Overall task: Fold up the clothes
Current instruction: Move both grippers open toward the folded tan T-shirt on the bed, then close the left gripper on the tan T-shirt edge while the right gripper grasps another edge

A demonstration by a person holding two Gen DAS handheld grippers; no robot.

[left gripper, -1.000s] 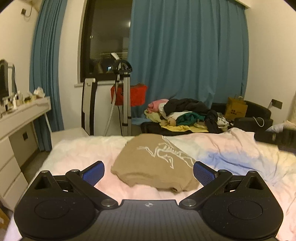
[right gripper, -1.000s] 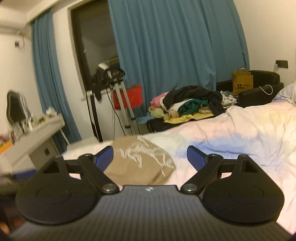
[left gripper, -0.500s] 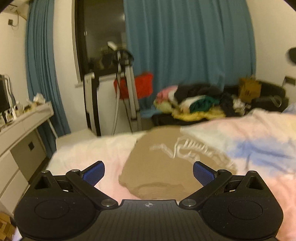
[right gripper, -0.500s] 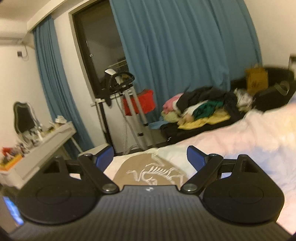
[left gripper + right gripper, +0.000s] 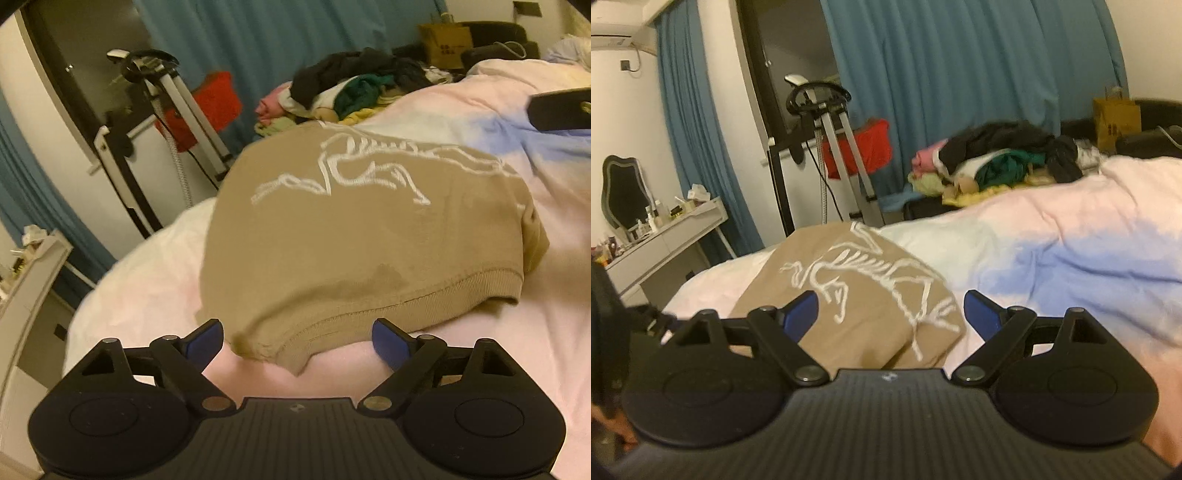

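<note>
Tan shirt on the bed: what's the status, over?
Left claw open, just been closing, hem corner between. Right claw open, empty. Tan shirt lies folded on bed. Nothing in the way.

Item: tan sweatshirt [image 5: 369, 236], folded into a thick, rounded bundle.
Print: white line drawing of a skeleton-like creature [image 5: 354, 170] across its upper face.
Hem: ribbed band along the near edge, stitched and slightly wavy.
Layers: several, stacked and bunched at the right side.
Mark: a darker patch just above the hem.
Place: flat on a bed [image 5: 147, 280], on pale pink bedding.
Corner: near left corner droops onto the bedding.
</note>
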